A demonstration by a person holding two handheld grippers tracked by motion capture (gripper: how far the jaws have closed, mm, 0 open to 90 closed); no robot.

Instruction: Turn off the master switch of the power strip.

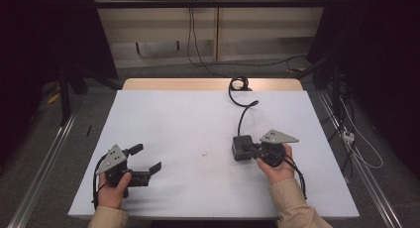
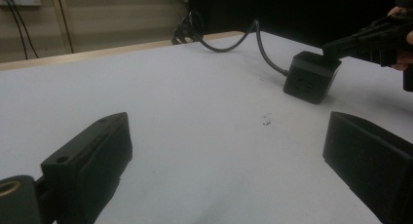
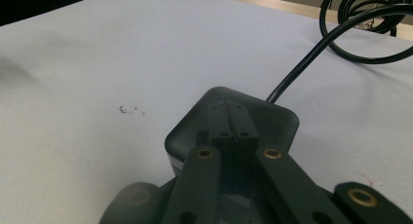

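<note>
Work surface: a white table (image 1: 198,124) with a wooden strip along its far edge.
Task item: a small black box (image 1: 241,147) with a rounded top, standing on the table right of centre, nearer the person's edge than the far one.
Box cable: a black cable (image 1: 246,109) leaves the far side of the box and runs toward the far edge, where it ends in a coil (image 1: 239,83).
Right claw: the right gripper (image 1: 253,148) is held in the person's right hand (image 1: 277,166) and points left across the table at the box.
Right claw state: jaws pressed together, tip to tip, with nothing pinched between them.
Right claw to box: in the right gripper view the closed tips (image 3: 233,129) lie over the top face of the box (image 3: 272,119), near its middle; whether they rest on it or hang just above it cannot be told.
Left claw: the left gripper (image 1: 147,157) is held in the person's left hand (image 1: 115,191) at the near left of the table and points right.
Left claw state: jaws spread wide, nothing between them.
Left claw to box: well apart; the left gripper view shows bare table between its jaws and the box (image 2: 311,78) far off to the right.
Marks: a few dark specks (image 1: 204,153) on the table left of the box.
</note>
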